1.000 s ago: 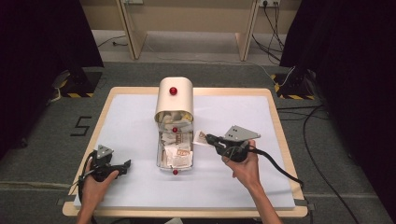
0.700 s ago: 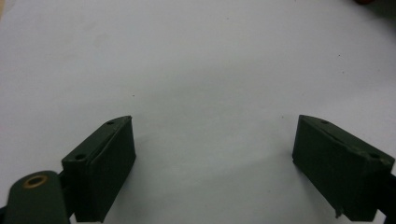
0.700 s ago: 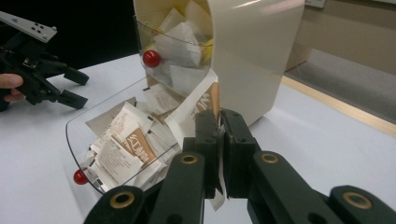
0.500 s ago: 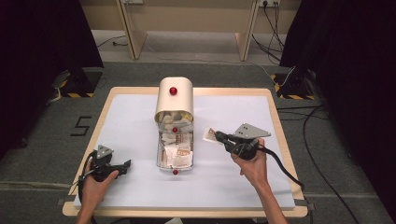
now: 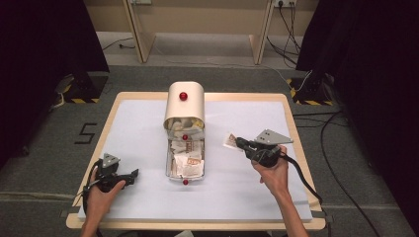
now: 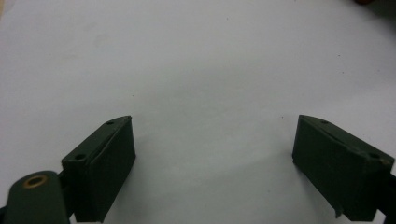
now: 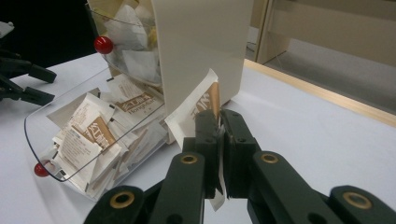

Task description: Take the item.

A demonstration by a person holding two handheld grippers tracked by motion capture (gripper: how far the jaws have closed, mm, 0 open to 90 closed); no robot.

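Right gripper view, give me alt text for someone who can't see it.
The right gripper, jaws shut, pinches a tea sachet upright. Behind it stands a cream dispenser box, its clear tray full of similar sachets, on a white table.

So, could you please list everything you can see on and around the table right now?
dispenser box: one, cream with red knobs, upright at table centre, far side
clear tray: one, transparent, open in front of the box
sachets: many, white and brown, piled in the tray
held sachet: one, white and brown, between the right gripper's jaws
table: one, white top, wooden edge
left gripper: one, black, open, resting on the table near left
right gripper: one, black, shut on the sachet, right of the tray
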